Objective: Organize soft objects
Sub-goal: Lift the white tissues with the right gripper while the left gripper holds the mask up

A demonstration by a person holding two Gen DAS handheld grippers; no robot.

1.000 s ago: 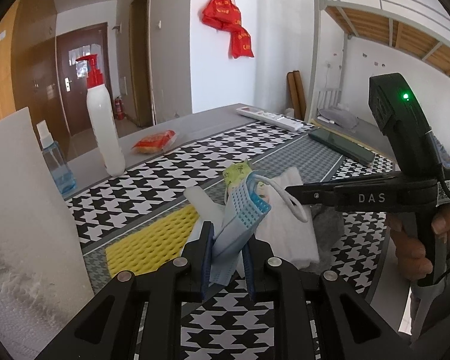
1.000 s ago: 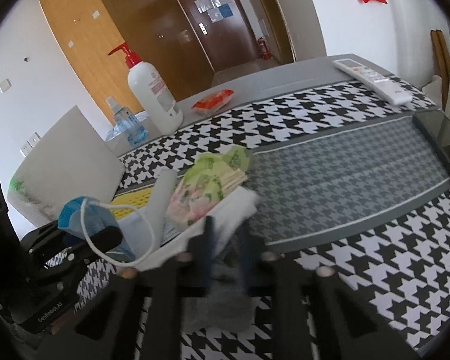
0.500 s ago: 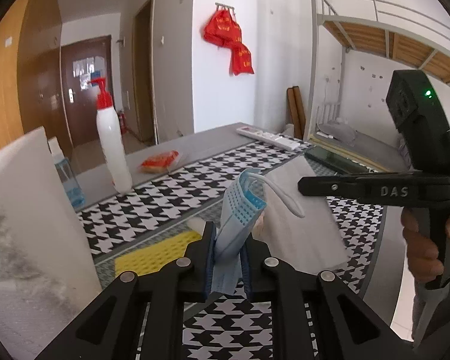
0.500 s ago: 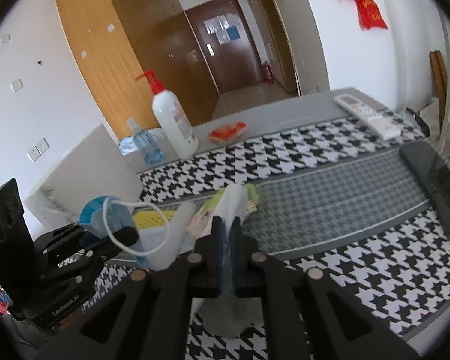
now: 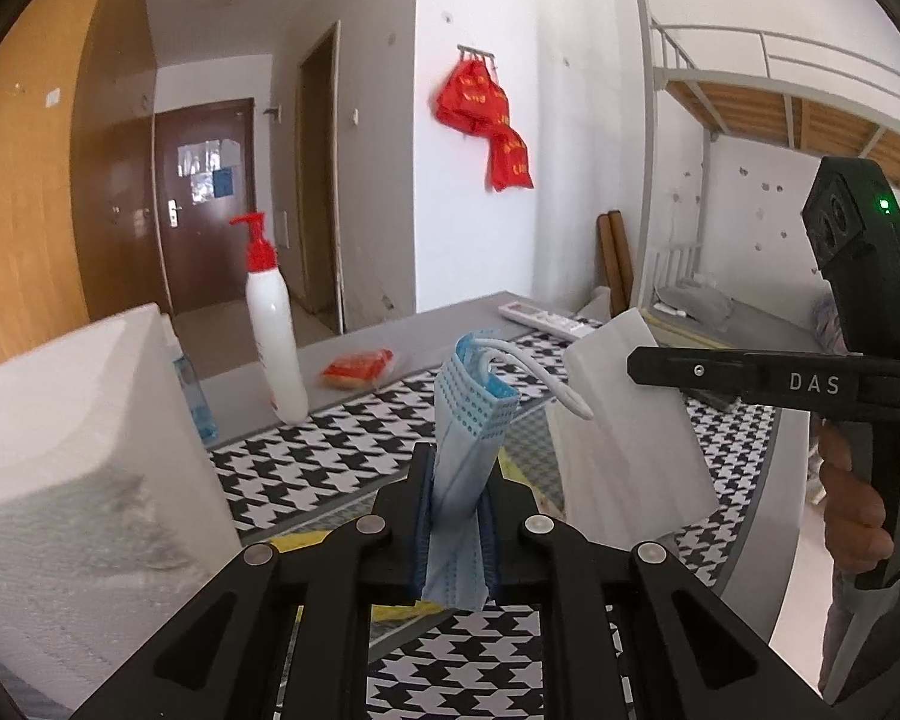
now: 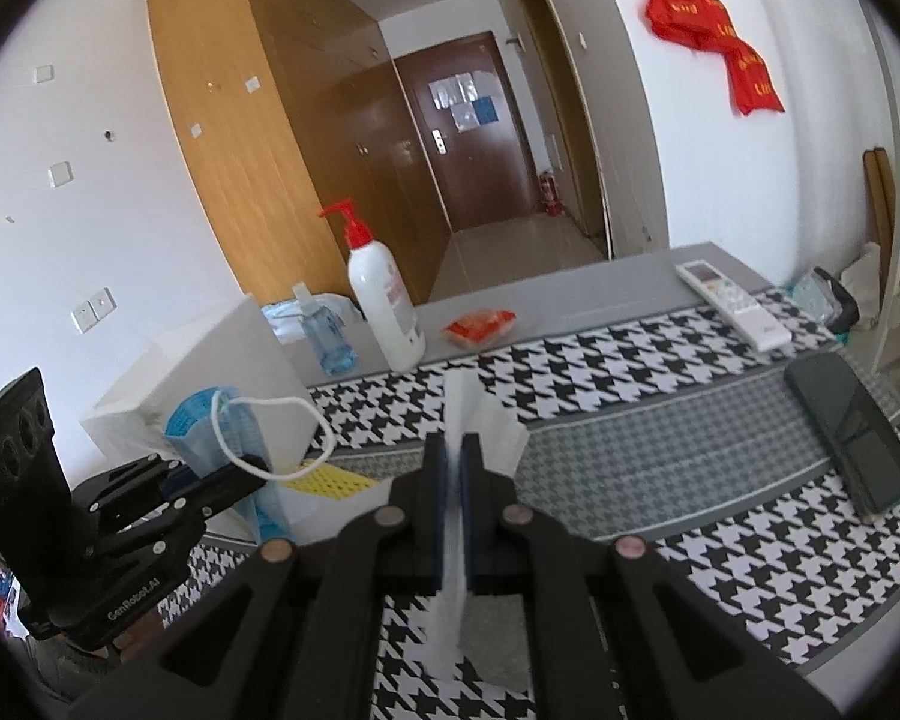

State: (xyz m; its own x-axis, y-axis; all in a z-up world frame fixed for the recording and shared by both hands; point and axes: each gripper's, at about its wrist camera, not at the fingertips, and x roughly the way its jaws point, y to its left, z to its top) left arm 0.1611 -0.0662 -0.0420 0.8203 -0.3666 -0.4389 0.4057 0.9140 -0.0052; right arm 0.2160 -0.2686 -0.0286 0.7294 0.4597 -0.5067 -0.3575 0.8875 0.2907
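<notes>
Houndstooth table (image 6: 660,360) now lower, left gripper (image 5: 457,480) lifted mask (image 5: 468,420), right gripper (image 6: 455,480) lifted tissue (image 6: 480,420)

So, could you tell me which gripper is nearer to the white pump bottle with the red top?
Left. The left gripper, shut on the blue face mask, is on the pump bottle side of the table; the right gripper, clamping white tissue, is farther across.

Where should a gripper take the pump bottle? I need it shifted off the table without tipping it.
Grip the pump bottle around its white body, low, coming level from the near side. It stands upright and tall, and its red pump head is narrow and looks top-heavy to pull on.
</notes>
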